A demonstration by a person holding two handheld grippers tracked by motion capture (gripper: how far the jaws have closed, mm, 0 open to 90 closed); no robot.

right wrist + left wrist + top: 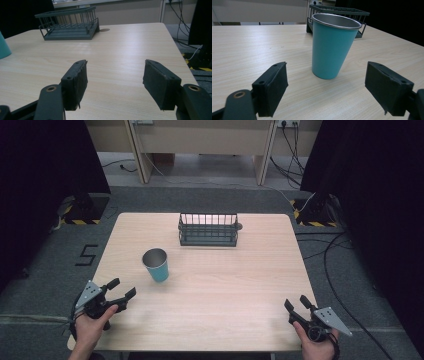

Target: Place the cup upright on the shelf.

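As the teal cup (pixel 334 47) stood ungrasped | left gripper (pixel 325 87) was held wide apart, aimed at it | right gripper (pixel 115 82) was likewise spread, idle | wire rack (pixel 208 229) was left unfilled.

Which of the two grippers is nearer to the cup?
The left gripper. Its open jaws point at the teal cup close ahead, while the right gripper sits at the table's far right corner.

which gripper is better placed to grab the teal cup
Left. The left gripper sits open near the cup, which stands upright straight ahead between its jaws in its own view. The right gripper, also open, is at the table's far right corner.
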